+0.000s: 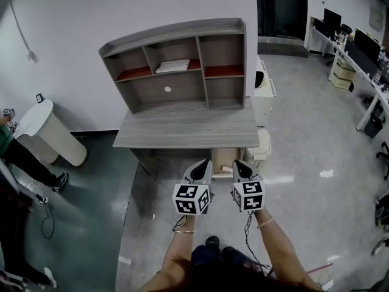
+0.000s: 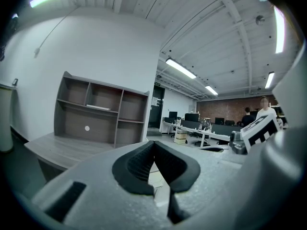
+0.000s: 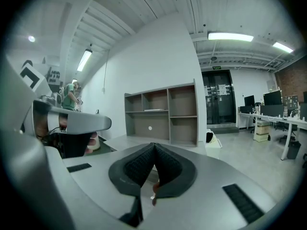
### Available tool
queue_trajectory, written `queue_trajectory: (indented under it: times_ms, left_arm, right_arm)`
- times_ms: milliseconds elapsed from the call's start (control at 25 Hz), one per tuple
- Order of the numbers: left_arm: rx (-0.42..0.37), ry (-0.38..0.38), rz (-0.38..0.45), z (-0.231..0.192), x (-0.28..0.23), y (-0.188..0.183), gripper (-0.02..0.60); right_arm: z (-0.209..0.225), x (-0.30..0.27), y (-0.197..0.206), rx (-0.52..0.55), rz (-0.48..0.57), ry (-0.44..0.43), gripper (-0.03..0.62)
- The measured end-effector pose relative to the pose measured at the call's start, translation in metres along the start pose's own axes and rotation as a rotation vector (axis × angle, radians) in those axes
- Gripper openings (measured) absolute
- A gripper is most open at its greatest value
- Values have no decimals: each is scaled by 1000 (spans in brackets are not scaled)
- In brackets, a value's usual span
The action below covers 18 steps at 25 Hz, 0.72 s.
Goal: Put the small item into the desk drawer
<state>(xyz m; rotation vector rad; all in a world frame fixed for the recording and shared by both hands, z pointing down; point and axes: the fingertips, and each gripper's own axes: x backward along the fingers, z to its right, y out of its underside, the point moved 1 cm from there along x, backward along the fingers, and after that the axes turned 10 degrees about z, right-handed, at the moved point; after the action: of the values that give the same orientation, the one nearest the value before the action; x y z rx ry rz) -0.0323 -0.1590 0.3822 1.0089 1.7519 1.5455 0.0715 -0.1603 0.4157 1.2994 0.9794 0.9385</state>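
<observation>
A grey desk (image 1: pixel 188 129) with a shelf hutch (image 1: pixel 176 66) stands against the white wall. Under its right half a pale wooden drawer (image 1: pixel 222 158) is pulled out; something small and pale lies in it, too small to name. My left gripper (image 1: pixel 203 163) and right gripper (image 1: pixel 237 163) hover side by side just in front of the drawer, tips pointing at it. The left gripper (image 2: pixel 154 143) has its jaws together with nothing between them. The right gripper (image 3: pixel 153 145) is shut too; a tiny reddish speck shows low in its jaw gap, unclear what.
A white round bin (image 1: pixel 48 132) stands left of the desk and a white cabinet (image 1: pixel 264 96) to its right, with a pale stool (image 1: pixel 262 146) by the drawer. A person's legs (image 1: pixel 27 163) are at the far left. Office desks (image 1: pixel 358 53) line the right.
</observation>
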Motion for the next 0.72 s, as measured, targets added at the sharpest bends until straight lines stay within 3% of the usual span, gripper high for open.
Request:
queue_trajectory:
  times_ms: [720]
  left_arm:
    - [-45, 18, 29, 70, 49, -21, 15]
  right_arm:
    - [-13, 81, -45, 17, 102, -29, 2]
